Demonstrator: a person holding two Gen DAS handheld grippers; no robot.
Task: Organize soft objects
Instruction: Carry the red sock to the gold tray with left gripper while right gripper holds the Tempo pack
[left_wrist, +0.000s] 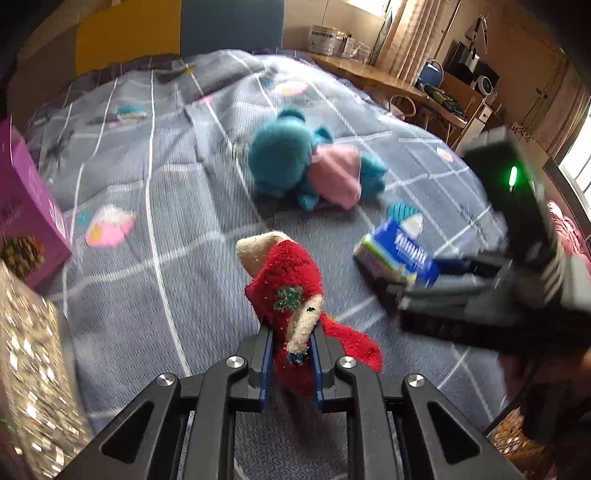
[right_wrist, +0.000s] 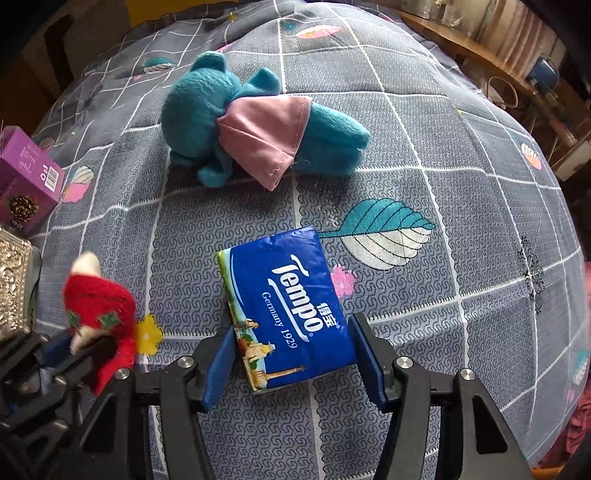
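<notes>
Red fleece Christmas sock (left_wrist: 291, 295), cream toe and heel, green motif: pinched between the pressed-together jaws of the left tool (left_wrist: 291, 350) and held clear of the bed (left_wrist: 155, 192). Judged as collected, not yet put away.

Blue Tempo tissue pack (right_wrist: 291, 306): flat on the bed, just beside the sock on its right. The right tool (right_wrist: 295, 350) straddles its near end; the left pad looks at or touching the pack's edge, a sliver of quilt shows at the right pad, so the jaws are spread around the pack, no grip yet. Judged as the pickup in progress.

Teal plush toy (right_wrist: 236, 125) with pink cloth: lying on its side, beyond the tissue pack, well apart from both tools. Untouched; remains to be gathered.

Purple carton (right_wrist: 26, 173) and a glittery silver box (right_wrist: 11, 280): at the bed's edge, left of the sock. Whether either serves as the destination cannot be told.

Status: early. One item in hand, one about to be gripped, one left, none visibly stowed.
</notes>
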